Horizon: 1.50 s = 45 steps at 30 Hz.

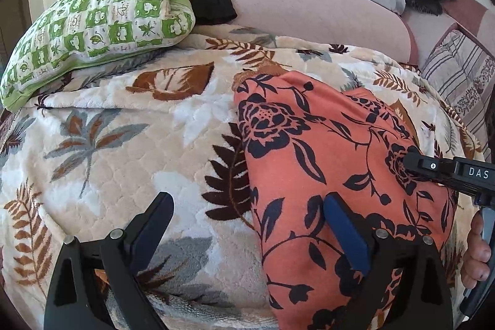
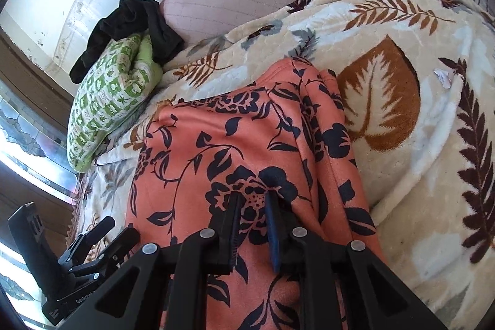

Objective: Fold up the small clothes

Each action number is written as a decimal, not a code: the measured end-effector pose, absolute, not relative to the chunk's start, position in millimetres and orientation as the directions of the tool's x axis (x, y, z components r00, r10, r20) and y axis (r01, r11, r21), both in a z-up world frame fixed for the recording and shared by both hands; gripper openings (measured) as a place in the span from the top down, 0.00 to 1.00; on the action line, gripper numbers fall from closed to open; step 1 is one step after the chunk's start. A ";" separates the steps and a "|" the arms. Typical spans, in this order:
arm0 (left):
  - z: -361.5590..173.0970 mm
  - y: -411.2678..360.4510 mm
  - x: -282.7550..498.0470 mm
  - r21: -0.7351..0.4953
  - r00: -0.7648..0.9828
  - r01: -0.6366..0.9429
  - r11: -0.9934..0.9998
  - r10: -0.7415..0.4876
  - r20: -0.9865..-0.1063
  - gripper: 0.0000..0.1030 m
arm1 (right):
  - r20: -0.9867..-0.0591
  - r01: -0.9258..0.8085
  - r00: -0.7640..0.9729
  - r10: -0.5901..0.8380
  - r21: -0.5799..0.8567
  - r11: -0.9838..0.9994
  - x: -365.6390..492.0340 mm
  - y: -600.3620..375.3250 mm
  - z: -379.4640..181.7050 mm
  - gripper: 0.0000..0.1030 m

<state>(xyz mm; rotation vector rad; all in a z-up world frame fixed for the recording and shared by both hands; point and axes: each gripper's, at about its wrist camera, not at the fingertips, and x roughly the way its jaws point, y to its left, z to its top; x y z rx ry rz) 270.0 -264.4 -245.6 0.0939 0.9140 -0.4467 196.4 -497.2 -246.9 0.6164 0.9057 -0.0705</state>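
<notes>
We hold our left gripper [image 1: 247, 214] tipped down over the bed, its jaws spread wide. One finger hangs over the leafy blanket [image 1: 123, 150]; the other hangs over the edge of the orange cloth [image 1: 324, 150]. Nothing is in it. The orange cloth, covered in dark flowers, lies bunched on the blanket, with a fold along its right side. Our right gripper [image 2: 252, 201] also tips down, jaws nearly together, pinching a bit of the cloth [image 2: 222, 144] near a big dark flower.
</notes>
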 end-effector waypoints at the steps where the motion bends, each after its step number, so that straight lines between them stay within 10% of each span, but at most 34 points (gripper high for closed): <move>1: -246.0 -261.4 272.9 -0.119 0.524 0.402 0.908 -0.335 -0.783 0.05 | -0.747 0.303 0.636 0.192 0.472 0.828 198.4 -498.4 -243.2 0.82; 20: -257.9 -275.8 272.0 -0.190 0.416 0.502 0.844 -0.428 -0.802 0.05 | -0.761 0.371 0.604 0.236 0.531 0.762 234.5 -537.5 -255.2 0.76; 22: -255.9 -272.2 273.5 -0.237 0.388 0.502 0.832 -0.462 -0.797 0.05 | -0.710 0.345 0.656 0.256 0.583 0.735 218.5 -545.4 -243.4 0.65; 24: -255.0 -268.3 276.1 -0.302 0.353 0.493 0.816 -0.504 -0.788 0.05 | -0.664 0.342 0.710 0.237 0.618 0.708 199.3 -555.9 -232.5 0.13; 45: -279.5 -247.1 306.0 -0.569 0.153 0.348 0.745 -0.644 -0.750 0.05 | -0.592 0.294 0.593 0.547 0.791 0.537 185.7 -590.9 -297.6 0.13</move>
